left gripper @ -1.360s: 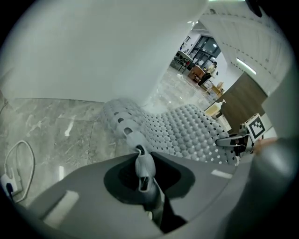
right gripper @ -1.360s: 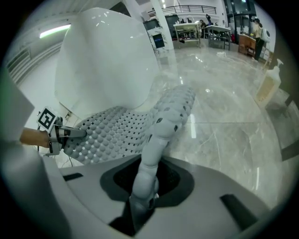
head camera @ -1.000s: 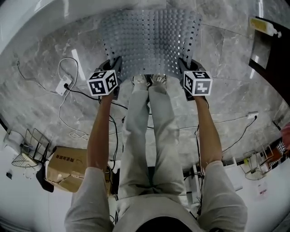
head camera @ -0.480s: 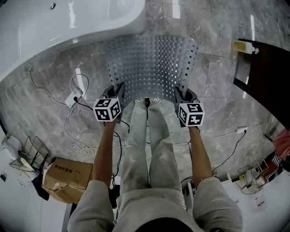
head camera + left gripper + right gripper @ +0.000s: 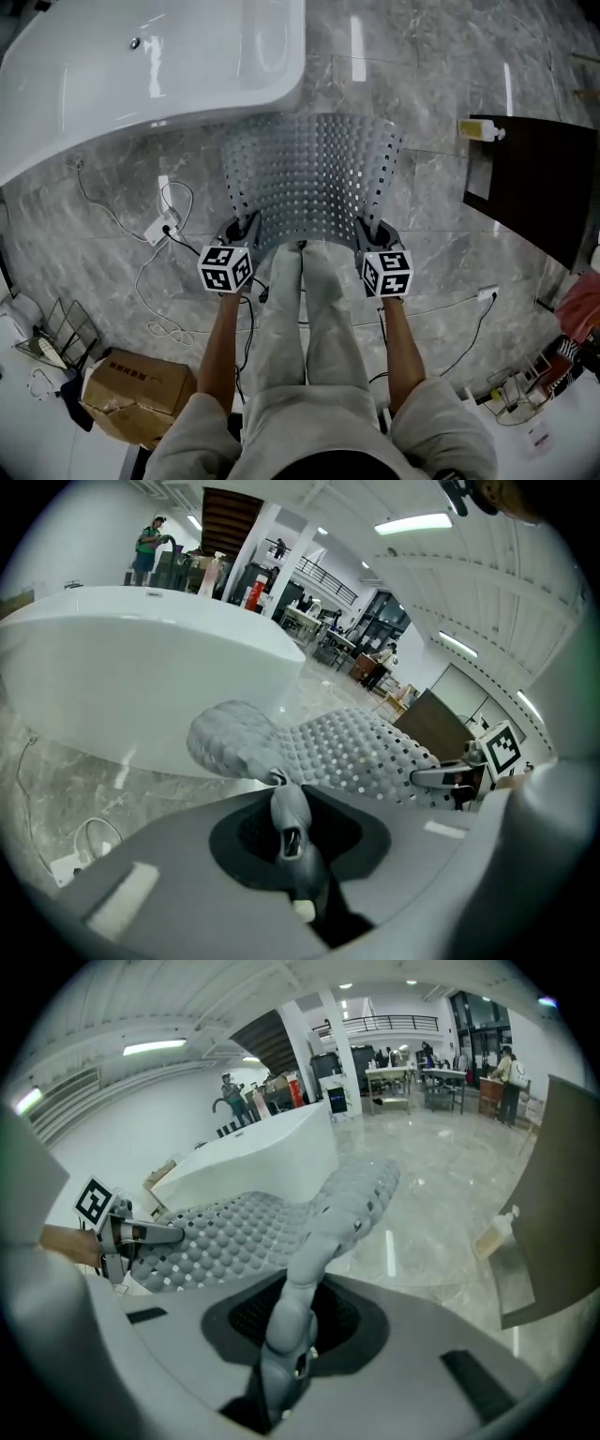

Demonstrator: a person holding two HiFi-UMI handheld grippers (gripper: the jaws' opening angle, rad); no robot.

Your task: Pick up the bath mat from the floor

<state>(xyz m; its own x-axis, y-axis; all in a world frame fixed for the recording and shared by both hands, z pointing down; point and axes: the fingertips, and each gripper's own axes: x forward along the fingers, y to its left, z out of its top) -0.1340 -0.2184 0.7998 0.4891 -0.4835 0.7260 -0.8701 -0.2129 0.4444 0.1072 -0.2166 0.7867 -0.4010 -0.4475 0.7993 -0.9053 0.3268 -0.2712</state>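
Your left gripper (image 5: 246, 228) and right gripper (image 5: 368, 230) are each clamping a near corner of the bath mat (image 5: 309, 178). You are holding it stretched between them above the floor (image 5: 450, 234) beside the bathtub (image 5: 141, 84), so the pickup is looking essentially done.

My bare forearms (image 5: 217, 342) stretch forward at mid-frame. My grey left tool (image 5: 246, 227) and grey right tool (image 5: 368, 228) each clamp a near corner of the grey perforated bath mat (image 5: 309, 178).
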